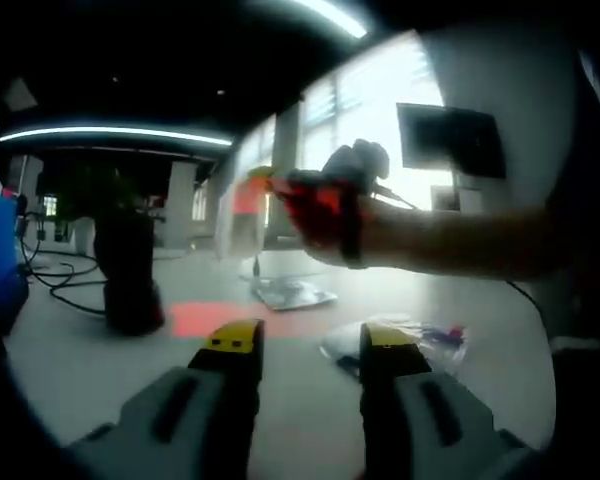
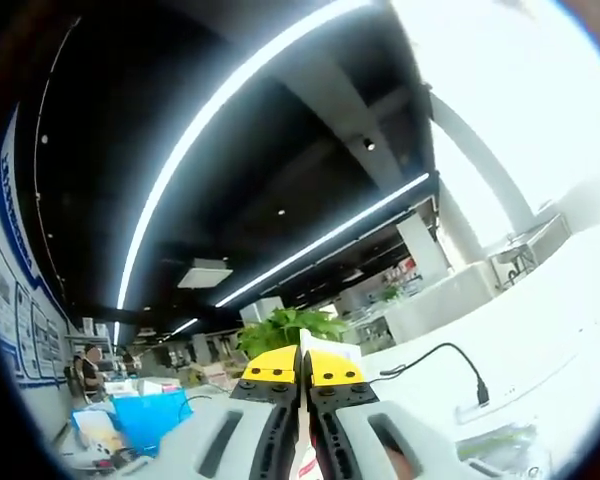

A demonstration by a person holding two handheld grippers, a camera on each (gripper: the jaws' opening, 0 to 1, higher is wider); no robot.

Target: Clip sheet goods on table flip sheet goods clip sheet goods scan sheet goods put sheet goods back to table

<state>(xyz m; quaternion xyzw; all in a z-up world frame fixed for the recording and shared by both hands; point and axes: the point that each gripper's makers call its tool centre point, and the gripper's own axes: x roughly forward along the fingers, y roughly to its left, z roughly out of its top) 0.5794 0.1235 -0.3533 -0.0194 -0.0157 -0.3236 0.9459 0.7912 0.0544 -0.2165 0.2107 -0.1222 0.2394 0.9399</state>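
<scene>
yellow-tipped left hand-held gripper (image 1: 310, 350) open, empty, low over table (image 1: 80, 370); right hand-held gripper (image 2: 302, 368) clamped on sheet goods (image 1: 242, 205), raised above table; suggested: hold sheet flat and steady toward scanner, avoid creasing

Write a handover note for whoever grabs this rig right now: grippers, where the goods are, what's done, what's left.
Left gripper: open, empty, low over the table.
Right gripper: jaws shut on a thin sheet item, raised and pointing toward the ceiling; in the left gripper view it is held up over a flat scanner base.
Another bagged item lies on the table by the left gripper.
Done: sheet clipped and lifted.
Left, probably: finish the scan, put it back on the table.
</scene>
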